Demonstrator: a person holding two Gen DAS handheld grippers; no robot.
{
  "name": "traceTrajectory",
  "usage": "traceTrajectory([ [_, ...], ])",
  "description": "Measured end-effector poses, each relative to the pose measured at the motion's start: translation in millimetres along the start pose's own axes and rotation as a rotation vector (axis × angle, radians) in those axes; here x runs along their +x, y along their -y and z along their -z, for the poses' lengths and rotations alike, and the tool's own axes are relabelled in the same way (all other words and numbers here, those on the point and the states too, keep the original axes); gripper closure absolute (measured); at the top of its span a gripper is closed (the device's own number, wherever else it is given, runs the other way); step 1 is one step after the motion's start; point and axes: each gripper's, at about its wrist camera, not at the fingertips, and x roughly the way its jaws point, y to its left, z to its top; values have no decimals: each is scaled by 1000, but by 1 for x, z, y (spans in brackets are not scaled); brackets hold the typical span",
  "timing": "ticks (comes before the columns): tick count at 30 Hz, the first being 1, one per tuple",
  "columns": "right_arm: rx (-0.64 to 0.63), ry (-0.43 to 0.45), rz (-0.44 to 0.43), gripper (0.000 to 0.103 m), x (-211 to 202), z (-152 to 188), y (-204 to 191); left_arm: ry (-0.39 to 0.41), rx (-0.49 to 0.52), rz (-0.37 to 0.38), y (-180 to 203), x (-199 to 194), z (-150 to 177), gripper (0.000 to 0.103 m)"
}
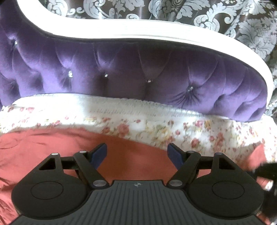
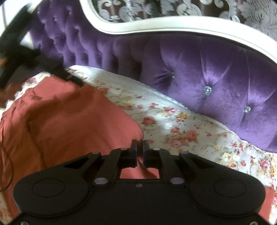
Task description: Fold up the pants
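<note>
Your right gripper pinches the soft coral pants corner w/ narrow fingers; left gripper gapes wide, empty, over floral quilt.

– What is behind the bed?
– A puffy purple headboard with shiny buttons and a curvy white frame.
– And behind that?
– A brown curtain with big silver leaves.
– The bed?
– A flowery white cover.

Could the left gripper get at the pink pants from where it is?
Probably yes: the left gripper hangs open right over the pants, with nothing between its fingers and the cloth.
</note>
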Motion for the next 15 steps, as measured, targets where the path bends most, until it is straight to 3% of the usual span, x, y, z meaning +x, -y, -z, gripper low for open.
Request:
traceTrajectory([
  [9,-96,14,35,91,-8,14,-26,-130,-38,-6,2,37,-11,27],
  [15,-104,17,38,91,-8,18,-28,-205,-77,-62,-4,62,-10,27],
])
